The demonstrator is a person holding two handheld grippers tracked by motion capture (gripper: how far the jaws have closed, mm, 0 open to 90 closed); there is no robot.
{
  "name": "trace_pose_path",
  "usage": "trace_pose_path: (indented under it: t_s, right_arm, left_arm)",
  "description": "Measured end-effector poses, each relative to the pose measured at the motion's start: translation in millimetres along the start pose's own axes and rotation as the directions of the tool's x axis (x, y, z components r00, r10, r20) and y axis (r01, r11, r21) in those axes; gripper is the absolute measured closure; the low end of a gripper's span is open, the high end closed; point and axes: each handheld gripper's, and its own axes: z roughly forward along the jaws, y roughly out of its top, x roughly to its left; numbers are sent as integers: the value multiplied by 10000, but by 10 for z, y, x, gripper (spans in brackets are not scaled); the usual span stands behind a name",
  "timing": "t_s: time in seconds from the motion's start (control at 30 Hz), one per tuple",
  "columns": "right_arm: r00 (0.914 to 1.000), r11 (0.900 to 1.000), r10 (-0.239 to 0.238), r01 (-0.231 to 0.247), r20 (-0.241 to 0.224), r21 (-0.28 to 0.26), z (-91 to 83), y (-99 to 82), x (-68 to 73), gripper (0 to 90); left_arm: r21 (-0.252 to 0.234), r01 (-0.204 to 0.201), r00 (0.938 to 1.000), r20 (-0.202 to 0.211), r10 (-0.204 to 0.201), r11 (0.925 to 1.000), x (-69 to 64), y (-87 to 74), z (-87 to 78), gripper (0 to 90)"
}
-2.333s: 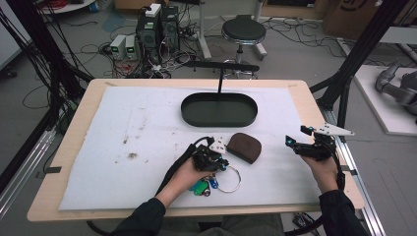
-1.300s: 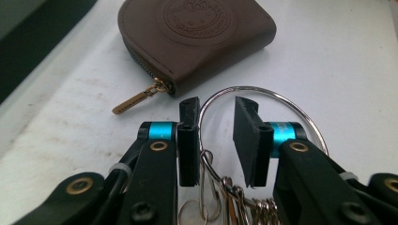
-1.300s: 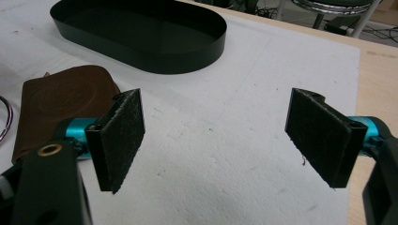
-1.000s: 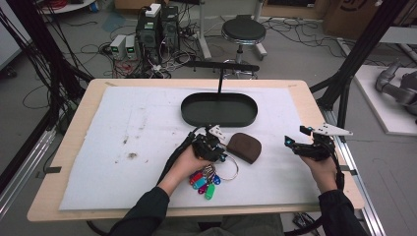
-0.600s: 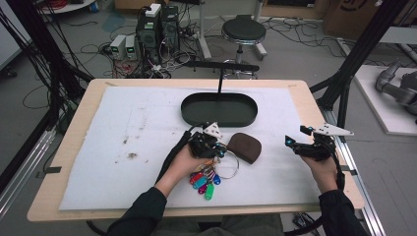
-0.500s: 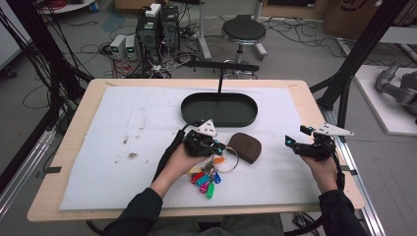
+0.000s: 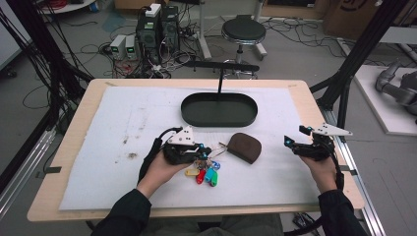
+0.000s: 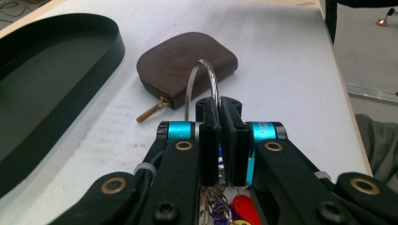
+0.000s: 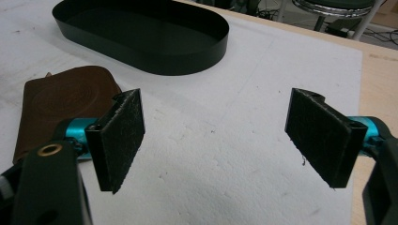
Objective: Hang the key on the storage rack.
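Observation:
My left gripper is shut on a metal key ring that arches up from between its pads. Coloured key tags in yellow, red, green and blue trail from the ring just below the jaws, toward the person. A brown leather pouch lies on the white mat just right of that gripper, its brass zip pull pointing toward it. My right gripper hovers open near the table's right edge, nothing between its pads.
A black oval tray sits at the back middle of the white mat, with a black stand rising behind it. A stool and cables stand on the floor beyond the table.
My left gripper has closed on the key ring and drawn it left and slightly up, away from the pouch, the tags following. The right gripper has kept still.

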Motion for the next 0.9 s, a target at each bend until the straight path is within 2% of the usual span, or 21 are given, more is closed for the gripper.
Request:
trace_pose_path:
  t_s: [0.07,0.17,0.27,0.5,0.63,0.8,0.9]
  right_arm:
    - [10000,10000,-7,7,6,-7,4,0,0,205]
    - [10000,10000,41,-41,-4,1,0,0,-1,205]
    - [10000,10000,16,-16,-13,-34,1,-2,-14,205]
    - [10000,10000,37,-37,-44,-19,7,-1,-12,205]
    - [10000,10000,1,-1,-30,8,8,-1,-7,205]
    - [10000,10000,26,-27,-29,-42,3,-3,-22,205]
    - [10000,10000,56,-56,-11,-25,4,-3,-21,205]
  left_arm:
    - [207,-17,10000,-35,17,9998,-1,-12,26,858]
    - [258,51,9998,-168,-47,9997,5,-11,57,853]
    - [550,-92,9994,-319,109,9984,11,-10,83,850]
    - [909,192,9978,-656,-132,9957,53,-25,98,845]
    - [1046,409,9979,-544,-353,9937,111,-56,125,854]
    - [963,456,9976,-556,-404,9943,119,-50,105,864]
    - [673,542,9974,-513,-508,9963,125,-36,64,865]
